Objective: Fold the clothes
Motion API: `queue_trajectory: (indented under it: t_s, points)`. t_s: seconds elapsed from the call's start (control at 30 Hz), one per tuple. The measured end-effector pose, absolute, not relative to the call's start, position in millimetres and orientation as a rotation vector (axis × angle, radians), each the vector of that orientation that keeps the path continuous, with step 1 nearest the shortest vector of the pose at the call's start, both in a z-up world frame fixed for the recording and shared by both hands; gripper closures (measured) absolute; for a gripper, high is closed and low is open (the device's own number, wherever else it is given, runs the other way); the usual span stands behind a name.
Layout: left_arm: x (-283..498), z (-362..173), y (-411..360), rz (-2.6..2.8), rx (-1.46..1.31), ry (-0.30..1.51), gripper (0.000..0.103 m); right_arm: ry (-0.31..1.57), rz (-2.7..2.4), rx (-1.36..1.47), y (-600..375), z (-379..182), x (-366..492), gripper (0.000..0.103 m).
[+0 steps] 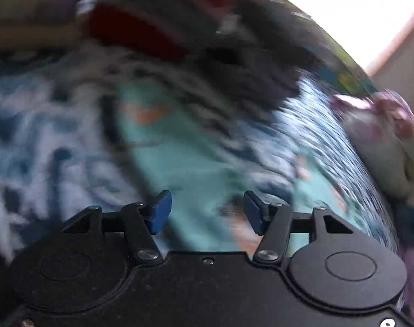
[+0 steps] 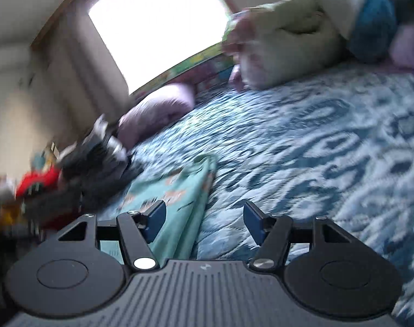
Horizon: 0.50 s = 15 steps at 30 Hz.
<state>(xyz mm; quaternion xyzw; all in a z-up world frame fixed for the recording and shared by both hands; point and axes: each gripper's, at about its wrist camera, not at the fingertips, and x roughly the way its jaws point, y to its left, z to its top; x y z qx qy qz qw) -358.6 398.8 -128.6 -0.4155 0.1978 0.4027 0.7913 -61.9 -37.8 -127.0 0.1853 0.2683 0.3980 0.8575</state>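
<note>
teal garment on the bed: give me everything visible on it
The teal garment is soft, thin-looking cloth with small orange and dark printed motifs, blurred in both views. It lies flat on the blue-and-white patterned bedspread, apparently folded into a long strip with a straight doubled edge. A pile of dark and red clothes sits at its far end. Both the left gripper and right gripper are open above it, holding nothing.

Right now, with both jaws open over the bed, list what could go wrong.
1. The teal garment lies free of both grippers, left and right; its fold may slump.
2. The dark clothes pile touches it, so a grab could snag both.
3. Both views are blurred; aiming may miss.
</note>
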Motion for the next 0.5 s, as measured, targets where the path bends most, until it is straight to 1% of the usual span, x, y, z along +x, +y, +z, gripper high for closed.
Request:
queue_trajectory:
  t_s: [0.1,0.2,0.27,0.33,0.43,0.5]
  points:
    - [-371,-134,404,0.900,-0.953,0.405,0.046,0.577,0.803,0.393,-35,-129,-69,0.039]
    - [-379,-134,407,0.909,-0.988,0.387,0.046,0.533,0.801,0.345,-28,-123,-87,0.041]
    - [-381,-133,408,0.903,-0.988,0.384,0.046,0.501,0.811,0.282,-19,-117,-99,0.048]
    - [-379,-133,407,0.897,-0.981,0.383,0.046,0.537,0.845,0.255,-9,-119,-105,0.064]
    - [-379,-134,403,0.889,-0.962,0.379,0.046,0.622,0.879,0.259,5,-128,-108,0.066]
    - [-374,-132,401,0.852,-0.942,0.373,0.046,0.613,0.889,0.245,13,-128,-113,0.066]
